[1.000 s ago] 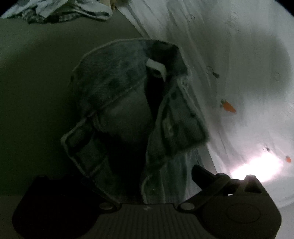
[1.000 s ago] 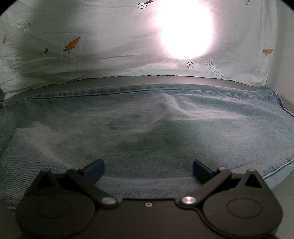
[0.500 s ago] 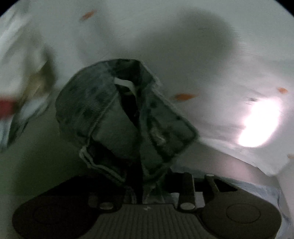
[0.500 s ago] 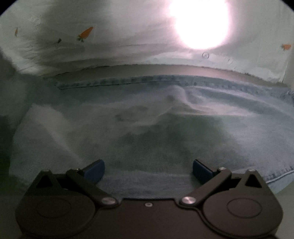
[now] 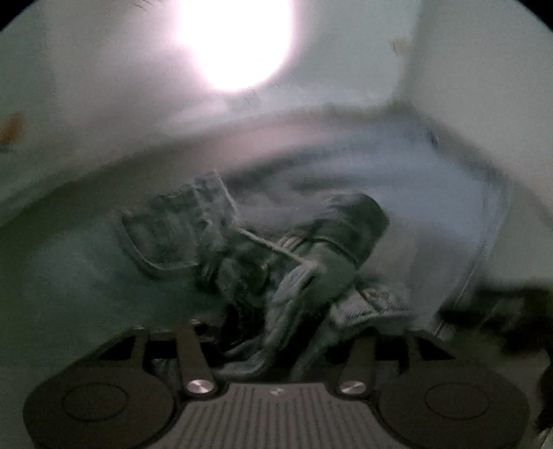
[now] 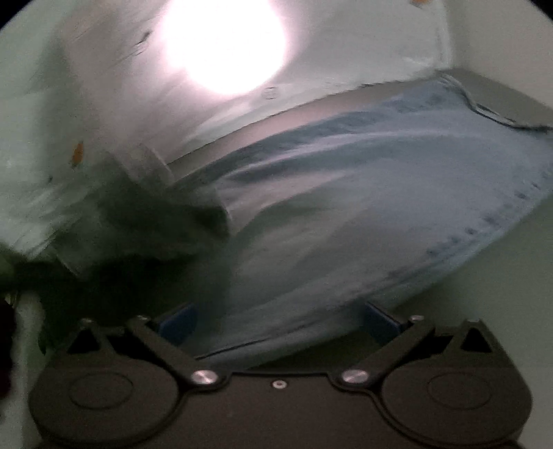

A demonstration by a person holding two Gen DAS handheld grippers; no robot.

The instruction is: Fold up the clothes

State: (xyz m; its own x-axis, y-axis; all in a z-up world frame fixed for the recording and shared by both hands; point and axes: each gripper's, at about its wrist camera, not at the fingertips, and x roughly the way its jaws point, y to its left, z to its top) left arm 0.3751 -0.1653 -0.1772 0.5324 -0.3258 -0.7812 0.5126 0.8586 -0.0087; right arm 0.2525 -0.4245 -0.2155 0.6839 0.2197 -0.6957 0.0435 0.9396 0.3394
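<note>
My left claw [image 5: 276,331] pinches the soft, heavy blue denim jeans [image 5: 304,262] at the thick waistband; my right claw [image 6: 276,321] is wide.

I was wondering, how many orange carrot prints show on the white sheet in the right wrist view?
2: one carrot print at left, another cut off at the top edge. Blur and glare may hide more.

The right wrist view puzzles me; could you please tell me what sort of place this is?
Probably a home or staged folding station, dimly lit. A pair of light blue denim jeans lies on a plain grey table, and a white sheet printed with small orange carrots hangs behind, with a bright lamp glare on it.
</note>
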